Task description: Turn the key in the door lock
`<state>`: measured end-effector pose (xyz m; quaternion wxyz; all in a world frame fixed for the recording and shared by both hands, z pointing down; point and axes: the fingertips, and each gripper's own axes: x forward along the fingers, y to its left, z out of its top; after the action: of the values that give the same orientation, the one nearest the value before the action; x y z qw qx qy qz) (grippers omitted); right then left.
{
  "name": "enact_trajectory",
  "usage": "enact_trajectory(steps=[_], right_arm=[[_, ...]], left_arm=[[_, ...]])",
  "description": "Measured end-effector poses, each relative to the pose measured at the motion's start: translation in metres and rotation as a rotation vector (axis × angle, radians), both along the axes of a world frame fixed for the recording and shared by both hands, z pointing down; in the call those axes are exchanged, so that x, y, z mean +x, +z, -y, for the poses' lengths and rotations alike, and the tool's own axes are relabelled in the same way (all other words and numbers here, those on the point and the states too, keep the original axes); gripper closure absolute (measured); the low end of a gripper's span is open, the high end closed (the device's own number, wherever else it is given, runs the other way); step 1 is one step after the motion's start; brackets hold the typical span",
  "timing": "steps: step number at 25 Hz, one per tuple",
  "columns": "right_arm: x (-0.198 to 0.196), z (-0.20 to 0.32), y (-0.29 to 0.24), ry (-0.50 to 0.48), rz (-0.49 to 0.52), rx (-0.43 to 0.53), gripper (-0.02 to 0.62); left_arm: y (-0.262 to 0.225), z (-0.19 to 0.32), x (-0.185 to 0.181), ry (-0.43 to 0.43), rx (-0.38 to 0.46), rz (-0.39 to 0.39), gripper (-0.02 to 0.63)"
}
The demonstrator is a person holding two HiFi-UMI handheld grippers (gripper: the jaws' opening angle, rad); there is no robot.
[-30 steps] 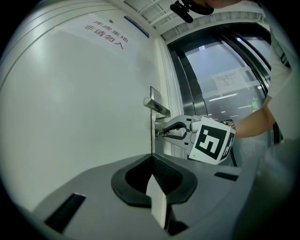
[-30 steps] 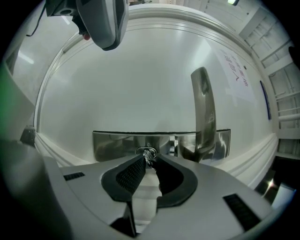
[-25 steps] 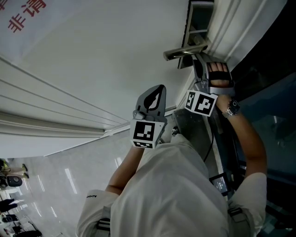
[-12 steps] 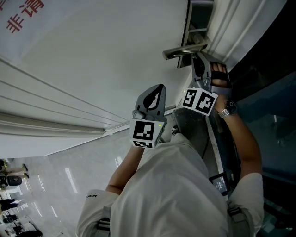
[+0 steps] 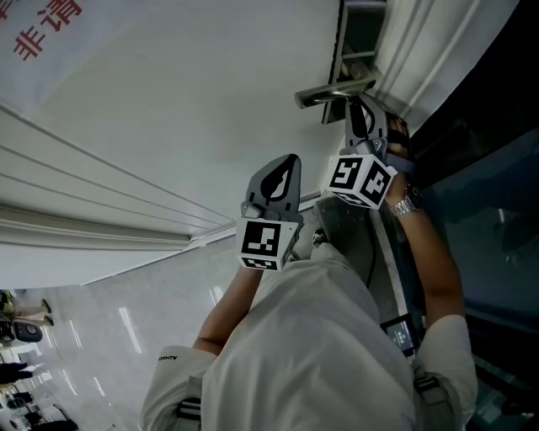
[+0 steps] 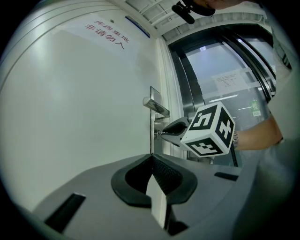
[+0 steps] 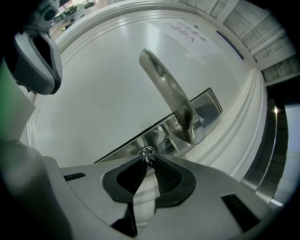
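Observation:
A small metal key (image 7: 148, 153) with a ring sticks out of the steel lock plate (image 7: 140, 139), just below the lever handle (image 7: 168, 92). My right gripper (image 7: 148, 158) points at the door and pinches the key at its jaw tips; the jaws have just been closing on it. In the head view the right gripper (image 5: 359, 108) sits under the handle (image 5: 331, 93). My left gripper (image 5: 289, 162) hangs level, left of the lock and short of the white door (image 5: 168, 109), jaws shut with nothing between them. In its own view the left gripper (image 6: 151, 158) faces the right gripper (image 6: 174, 127).
The door frame (image 5: 413, 42) and a dark glass panel (image 5: 488, 168) stand to the right of the lock. A sign with red characters (image 5: 42, 25) is on the door. The person's torso (image 5: 320, 353) fills the lower middle of the head view.
The right gripper has rolled about its own axis at the lock, its marker cube turning and shifting a little left. The left gripper has stayed where it was.

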<state>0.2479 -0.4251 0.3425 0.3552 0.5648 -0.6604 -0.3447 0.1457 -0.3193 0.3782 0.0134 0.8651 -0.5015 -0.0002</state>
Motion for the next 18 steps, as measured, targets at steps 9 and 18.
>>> enact_trajectory(steps=[9,18], right_arm=[[0.0011,0.0005,-0.0023,0.019,0.140,-0.029,0.549],[0.0013,0.0000,-0.0013,0.013,0.303,-0.082,0.584]], left_arm=[[0.0015,0.0006,0.0000,0.005,-0.003,-0.002,0.598],[-0.0015,-0.0010,0.0008,0.012,0.004,-0.001,0.597]])
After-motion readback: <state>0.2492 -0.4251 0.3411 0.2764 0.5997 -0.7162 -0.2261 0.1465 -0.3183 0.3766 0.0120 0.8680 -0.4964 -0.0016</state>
